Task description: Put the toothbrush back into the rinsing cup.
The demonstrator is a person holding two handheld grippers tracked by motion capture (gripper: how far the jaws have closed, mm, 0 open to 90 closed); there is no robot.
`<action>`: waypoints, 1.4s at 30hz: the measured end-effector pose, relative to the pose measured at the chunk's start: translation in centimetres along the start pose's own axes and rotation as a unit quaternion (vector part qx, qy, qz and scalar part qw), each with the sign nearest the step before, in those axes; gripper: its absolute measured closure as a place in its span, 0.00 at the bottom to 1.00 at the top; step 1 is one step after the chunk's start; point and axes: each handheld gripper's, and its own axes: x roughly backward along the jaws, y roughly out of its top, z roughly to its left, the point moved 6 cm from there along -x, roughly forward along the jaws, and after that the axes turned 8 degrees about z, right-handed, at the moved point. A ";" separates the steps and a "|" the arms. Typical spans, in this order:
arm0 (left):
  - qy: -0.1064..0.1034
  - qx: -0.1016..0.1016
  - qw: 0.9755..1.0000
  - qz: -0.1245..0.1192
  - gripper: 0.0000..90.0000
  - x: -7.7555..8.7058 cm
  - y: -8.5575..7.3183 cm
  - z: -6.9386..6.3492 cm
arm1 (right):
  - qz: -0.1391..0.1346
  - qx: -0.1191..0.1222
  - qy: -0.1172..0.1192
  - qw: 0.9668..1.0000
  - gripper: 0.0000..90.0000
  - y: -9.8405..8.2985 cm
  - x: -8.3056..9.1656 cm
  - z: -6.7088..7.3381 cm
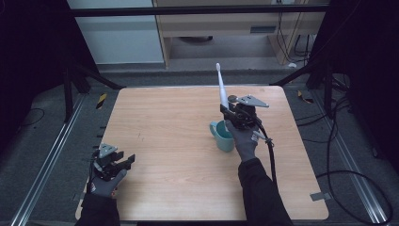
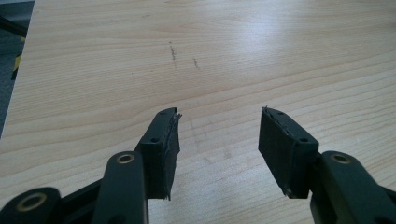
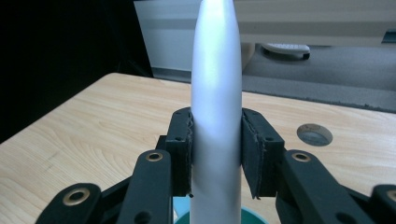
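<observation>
A white toothbrush (image 1: pixel 221 87) stands nearly upright with its head at the top. My right gripper (image 1: pixel 229 112) is shut on its handle, just above a teal mug (image 1: pixel 223 137) on the wooden table (image 1: pixel 169 141). In the right gripper view the white handle (image 3: pixel 216 107) runs up between the two pads, and the mug's rim (image 3: pixel 252 218) shows below it. My left gripper (image 1: pixel 128 160) rests open near the table's front left corner. Nothing lies between its jaws in the left gripper view (image 2: pixel 219 140).
A round grommet (image 3: pixel 314 134) sits in the tabletop beyond the right gripper. A black cable (image 1: pixel 271 155) trails from the right gripper along the forearm. Dark frame posts and floor cables surround the table.
</observation>
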 end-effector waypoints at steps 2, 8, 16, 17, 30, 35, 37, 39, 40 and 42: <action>-0.001 0.000 1.000 0.000 0.52 0.0 0.0 0.0 | 0.003 0.003 -0.004 1.000 0.74 -0.2 -0.3 -0.1; 0.001 0.000 1.000 0.000 0.52 0.0 -0.1 0.0 | 0.015 0.000 -0.011 1.000 0.74 -1.4 -1.1 -0.6; 0.000 0.000 1.000 0.000 0.52 0.0 0.0 0.0 | 0.032 -0.004 -0.003 0.999 0.74 -3.1 -1.7 -0.8; 0.001 0.002 1.000 0.000 0.52 0.0 -0.1 0.0 | 0.034 -0.005 -0.001 0.999 0.74 -3.3 -1.8 -0.8; 0.002 0.002 1.000 0.000 0.52 -0.1 -0.1 0.0 | 0.064 0.004 -0.002 0.998 0.74 -5.3 -2.1 -0.7; 0.002 0.000 1.000 0.002 0.52 -0.1 -0.1 0.0 | 0.072 0.010 -0.004 0.997 0.73 -5.5 -2.1 -0.4; 0.002 0.001 1.000 0.002 0.52 -0.1 -0.1 0.0 | 0.075 0.014 -0.004 0.997 0.73 -5.6 -2.1 -0.4; 0.002 0.001 1.000 0.001 0.52 -0.1 -0.1 0.0 | 0.080 0.017 -0.004 0.997 0.73 -5.6 -2.0 -0.3; 0.002 0.001 1.000 0.001 0.52 -0.1 -0.1 0.0 | 0.084 0.018 -0.006 0.996 0.73 -5.7 -2.0 -0.3; 0.002 -0.001 1.000 0.003 0.52 -0.1 -0.1 0.0 | 0.092 0.024 -0.009 0.995 0.73 -5.8 -1.9 -0.3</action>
